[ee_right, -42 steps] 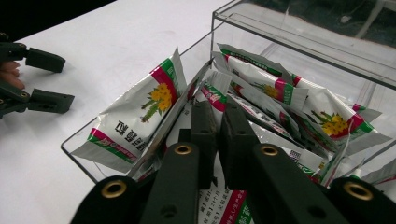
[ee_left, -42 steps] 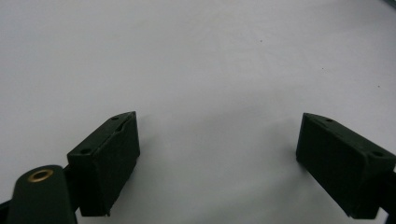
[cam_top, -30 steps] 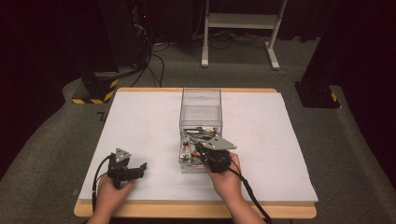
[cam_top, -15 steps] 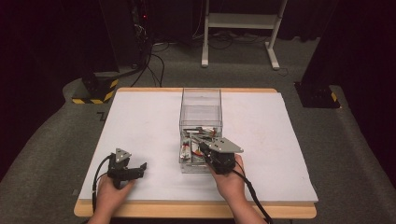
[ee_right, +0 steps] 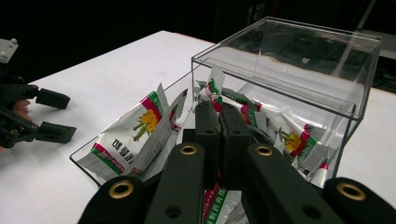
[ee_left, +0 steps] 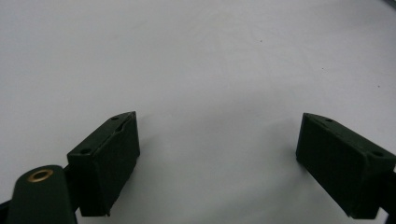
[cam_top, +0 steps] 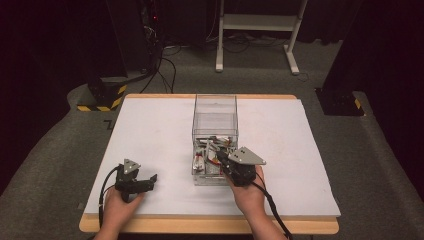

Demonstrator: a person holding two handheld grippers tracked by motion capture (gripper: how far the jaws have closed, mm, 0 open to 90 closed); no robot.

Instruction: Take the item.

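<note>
White tabletop (cam_top: 150, 130) lies under my wide-open, empty left gripper (cam_top: 150, 181). My right gripper (ee_right: 220, 122), jaws together, sits among several sachets (ee_right: 135, 135) in one clear box (cam_top: 215, 115).

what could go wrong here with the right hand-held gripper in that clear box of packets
1. The right hand-held gripper has its jaws closed among loose packets in the clear box; whether it holds one can't be told, so lifting may bring up nothing or drag several out.
2. The left hand-held gripper rests open on the white table, apart from the box, so nothing steadies the box and it may shift.
</note>
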